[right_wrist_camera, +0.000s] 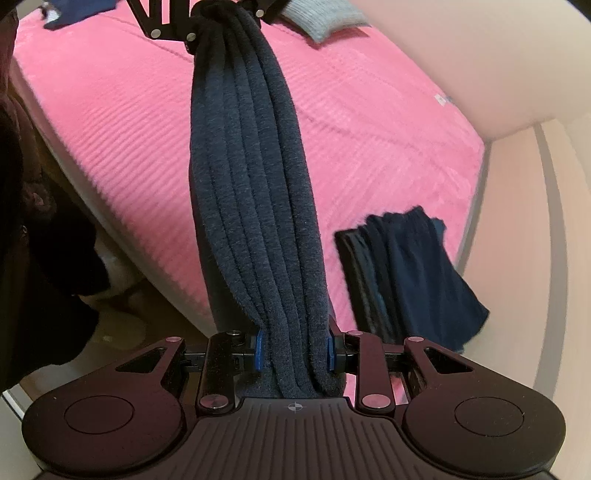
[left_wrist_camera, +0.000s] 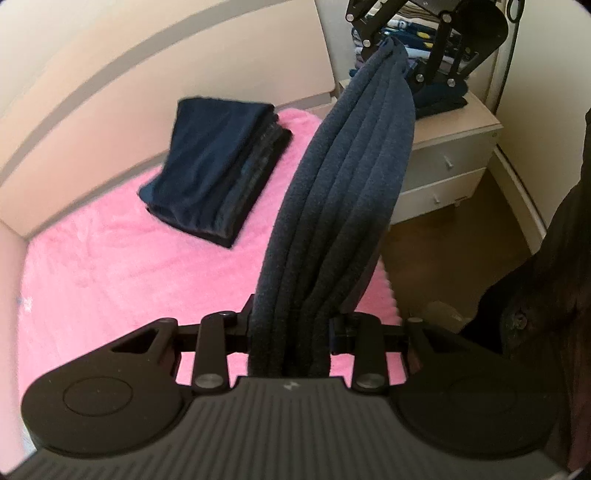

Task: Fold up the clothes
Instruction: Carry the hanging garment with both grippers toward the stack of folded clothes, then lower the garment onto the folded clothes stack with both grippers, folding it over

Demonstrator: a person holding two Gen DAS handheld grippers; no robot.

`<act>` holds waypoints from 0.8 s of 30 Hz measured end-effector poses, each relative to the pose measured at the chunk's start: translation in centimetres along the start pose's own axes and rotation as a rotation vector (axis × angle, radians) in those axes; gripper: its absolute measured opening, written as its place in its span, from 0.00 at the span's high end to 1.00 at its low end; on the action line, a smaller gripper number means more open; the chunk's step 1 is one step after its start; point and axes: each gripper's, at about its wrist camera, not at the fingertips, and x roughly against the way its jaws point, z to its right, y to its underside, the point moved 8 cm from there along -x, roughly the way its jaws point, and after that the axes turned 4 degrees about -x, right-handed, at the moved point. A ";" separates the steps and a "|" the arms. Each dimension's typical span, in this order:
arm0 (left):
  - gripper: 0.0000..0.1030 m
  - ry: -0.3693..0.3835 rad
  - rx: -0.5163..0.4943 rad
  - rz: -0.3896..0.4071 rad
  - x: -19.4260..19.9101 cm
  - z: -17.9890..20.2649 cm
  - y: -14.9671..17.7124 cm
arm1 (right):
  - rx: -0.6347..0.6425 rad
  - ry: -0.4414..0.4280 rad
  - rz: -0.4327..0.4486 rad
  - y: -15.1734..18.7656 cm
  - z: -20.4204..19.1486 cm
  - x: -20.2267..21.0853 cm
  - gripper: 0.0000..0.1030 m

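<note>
Dark grey-blue knit garment (left_wrist_camera: 343, 206) was folded into several thick layers, their rounded edges running side by side along its length. It hung off the bed, stretched as a bunched band, each end pinched narrow and the middle bulging wider. Fabric looked soft, slightly fuzzy.

A stack of folded navy clothes (left_wrist_camera: 218, 166) lay flat on the pink bedcover (left_wrist_camera: 110, 266), well apart from the held garment, near the bed's far corner by the wall. Its layered fold edges showed along one side (right_wrist_camera: 364, 273). A light grey folded piece (right_wrist_camera: 325, 18) lay on the bedcover at the bed's other end.
</note>
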 end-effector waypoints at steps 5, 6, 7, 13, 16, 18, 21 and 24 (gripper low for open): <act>0.71 -0.077 -0.072 0.084 -1.6 -4.7 -3.2 | -0.037 0.114 -0.023 0.2 4.3 0.7 0.73; 0.71 -0.102 -0.086 0.096 -2.0 -5.7 -4.0 | -0.040 0.143 -0.026 0.2 5.5 0.7 0.73; 0.71 -0.127 -0.101 0.109 -2.5 -6.8 -4.8 | -0.043 0.172 -0.028 0.2 6.6 0.6 0.73; 0.71 -0.240 -0.122 0.143 -6.8 -13.9 -10.2 | -0.041 0.295 -0.029 1.2 15.9 -1.6 0.72; 0.71 -0.302 -0.134 0.126 -9.7 -17.7 -12.7 | -0.009 0.327 -0.012 1.7 21.0 -4.0 0.72; 0.71 -0.352 -0.136 0.111 -11.6 -20.2 -14.1 | 0.005 0.332 0.009 2.0 24.7 -5.7 0.72; 0.71 -0.447 -0.146 0.095 -15.0 -23.6 -15.9 | 0.025 0.383 0.042 2.5 29.4 -8.5 0.72; 0.71 -0.499 -0.154 0.080 -20.3 -24.0 -15.6 | 0.030 0.454 0.070 3.2 32.3 -12.2 0.72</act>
